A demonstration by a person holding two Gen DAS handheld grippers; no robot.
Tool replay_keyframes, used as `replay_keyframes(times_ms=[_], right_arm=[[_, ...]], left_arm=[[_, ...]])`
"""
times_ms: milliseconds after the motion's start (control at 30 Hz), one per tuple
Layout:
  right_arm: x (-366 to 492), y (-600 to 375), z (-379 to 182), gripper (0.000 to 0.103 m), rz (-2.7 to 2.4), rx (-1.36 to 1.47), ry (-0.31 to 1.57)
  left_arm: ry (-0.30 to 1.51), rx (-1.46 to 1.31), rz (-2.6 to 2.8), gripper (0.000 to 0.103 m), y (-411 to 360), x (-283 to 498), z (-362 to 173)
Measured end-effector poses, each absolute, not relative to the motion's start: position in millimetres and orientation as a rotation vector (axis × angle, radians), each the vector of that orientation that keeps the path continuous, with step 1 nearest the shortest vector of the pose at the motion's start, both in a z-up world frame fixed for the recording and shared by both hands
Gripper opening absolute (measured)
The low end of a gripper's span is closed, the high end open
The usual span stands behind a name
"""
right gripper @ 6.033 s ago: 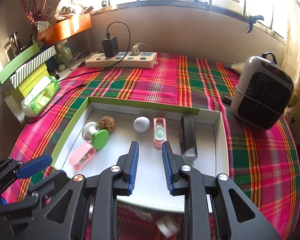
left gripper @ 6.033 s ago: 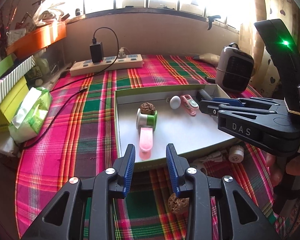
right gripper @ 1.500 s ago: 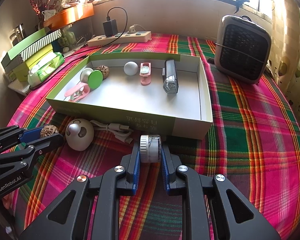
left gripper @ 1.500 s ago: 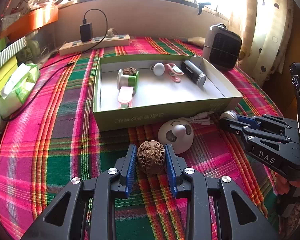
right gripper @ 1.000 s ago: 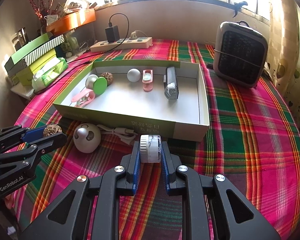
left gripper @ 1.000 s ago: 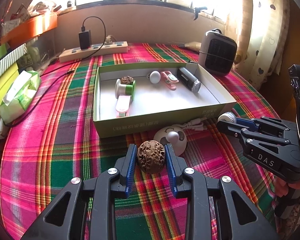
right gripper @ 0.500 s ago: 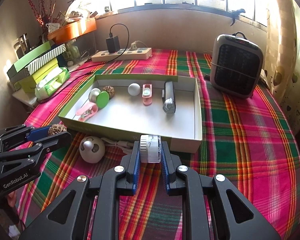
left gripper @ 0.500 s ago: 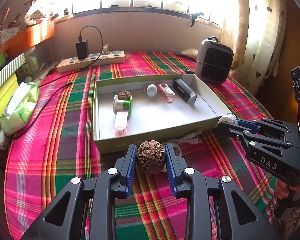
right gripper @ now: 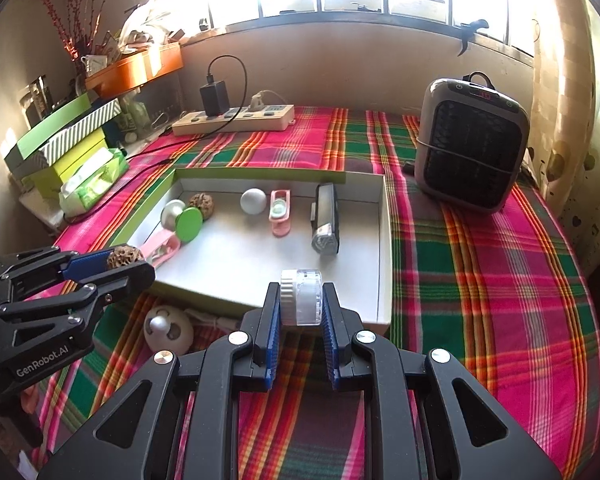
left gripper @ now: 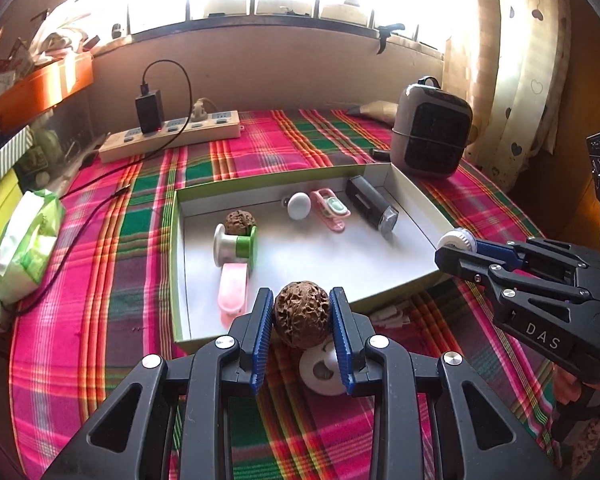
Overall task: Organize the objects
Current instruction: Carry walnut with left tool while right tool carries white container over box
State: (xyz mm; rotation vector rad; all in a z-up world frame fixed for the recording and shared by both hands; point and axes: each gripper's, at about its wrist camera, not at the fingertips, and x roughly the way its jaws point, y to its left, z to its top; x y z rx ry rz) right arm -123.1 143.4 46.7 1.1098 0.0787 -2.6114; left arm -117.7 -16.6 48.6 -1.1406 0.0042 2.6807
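Note:
My left gripper [left gripper: 302, 322] is shut on a brown walnut [left gripper: 301, 315] and holds it above the near edge of the green-rimmed tray [left gripper: 418, 207]. My right gripper [right gripper: 300, 304] is shut on a small white round jar [right gripper: 302, 297], held over the tray's near right edge [right gripper: 384, 248]. The right gripper also shows in the left wrist view [left gripper: 456, 246], the left one in the right wrist view [right gripper: 128, 264]. In the tray lie a second walnut [left gripper: 240, 222], a green spool [left gripper: 240, 246], a pink clip [left gripper: 232, 286], a white ball [left gripper: 299, 207], a pink case [left gripper: 332, 210] and a black device [left gripper: 372, 208].
A white round gadget [right gripper: 168, 330] and a white cable [right gripper: 216, 318] lie on the plaid cloth in front of the tray. A grey heater [right gripper: 470, 152] stands at the right back. A power strip [right gripper: 236, 120], a tissue pack [right gripper: 94, 180] and stacked boxes [right gripper: 60, 140] are at the back left.
Both grippers have risen and moved forward with their loads, from the cloth in front of the tray to over its near edge. Earlier both were open and empty.

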Motion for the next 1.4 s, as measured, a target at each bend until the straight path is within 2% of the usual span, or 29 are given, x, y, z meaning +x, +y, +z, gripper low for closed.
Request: replay_keyframes(times_ms=[733, 1400], right_arm=[[-171, 143, 27, 0.020, -2.590, 1.207, 0.118], [-182, 138, 15, 0.020, -2.603, 1.240, 0.179]], left_arm=[[0.024, -1.222, 2.650, 0.027, -11, -173, 29], [0.046, -1.268, 2.638, 0.027, -4, -188, 15]])
